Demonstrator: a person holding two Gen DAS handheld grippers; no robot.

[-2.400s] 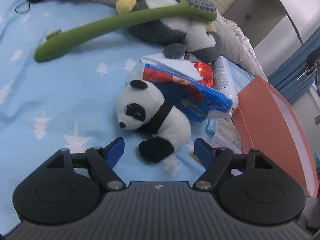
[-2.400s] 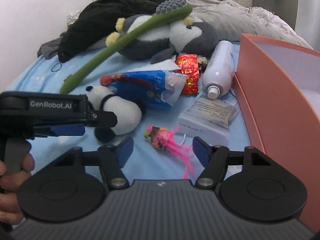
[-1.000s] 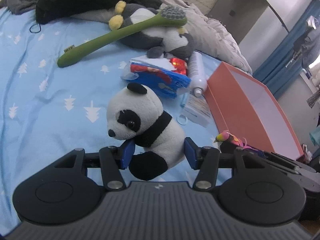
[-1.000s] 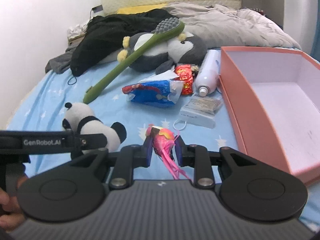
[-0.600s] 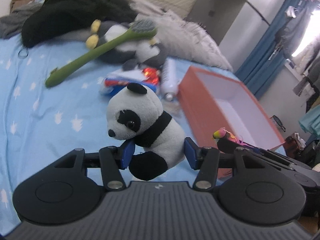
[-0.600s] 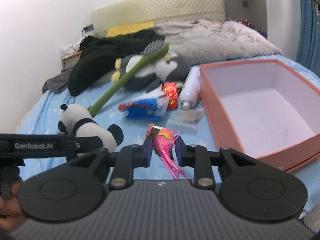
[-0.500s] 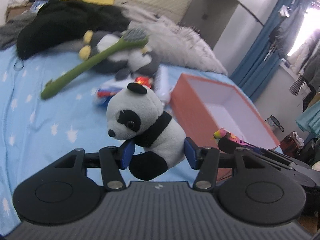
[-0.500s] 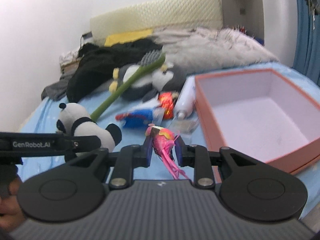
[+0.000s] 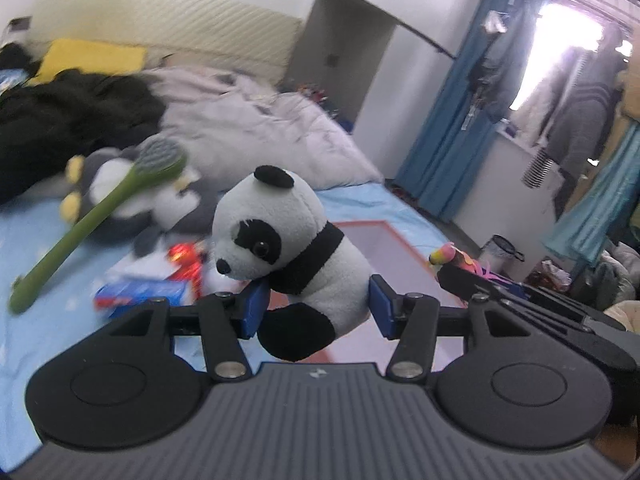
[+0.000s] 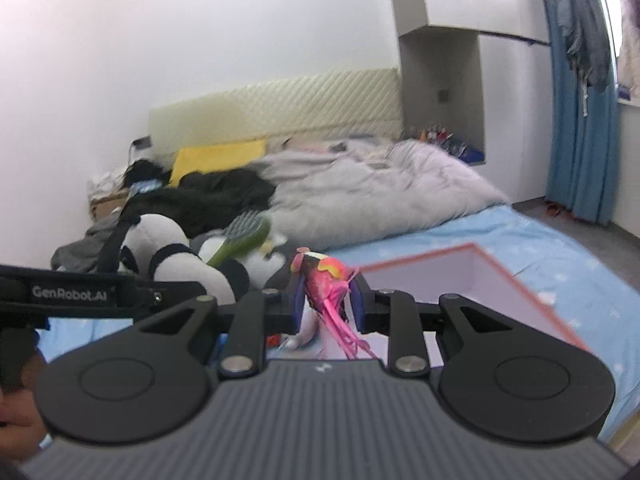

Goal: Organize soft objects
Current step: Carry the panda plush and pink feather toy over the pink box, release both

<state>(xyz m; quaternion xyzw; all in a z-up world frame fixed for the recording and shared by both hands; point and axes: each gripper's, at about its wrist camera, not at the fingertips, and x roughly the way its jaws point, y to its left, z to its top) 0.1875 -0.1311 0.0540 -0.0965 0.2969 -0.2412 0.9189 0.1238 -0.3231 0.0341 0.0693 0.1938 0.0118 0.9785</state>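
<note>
My left gripper (image 9: 316, 306) is shut on a black-and-white plush panda (image 9: 288, 248) and holds it up in the air above the bed. My right gripper (image 10: 326, 304) is shut on a small pink feathered toy (image 10: 326, 280), also lifted. The panda (image 10: 168, 260) and left gripper show at the left of the right wrist view; the pink toy (image 9: 452, 254) shows at the right of the left wrist view. An open orange box (image 10: 532, 300) with a pale inside lies on the blue sheet below and ahead; its rim (image 9: 360, 224) shows behind the panda.
On the bed lie a grey plush penguin (image 9: 120, 184), a long green brush (image 9: 92, 216), a blue snack bag (image 9: 148, 290) and a red wrapper (image 9: 184, 256). A grey duvet (image 10: 372, 192) and black clothes (image 10: 200, 200) are piled behind. Blue curtains (image 10: 580, 120) hang at right.
Both grippers have risen and tilted up, still holding their toys. The bed and the orange box have dropped lower in both views, and more of the room and walls shows.
</note>
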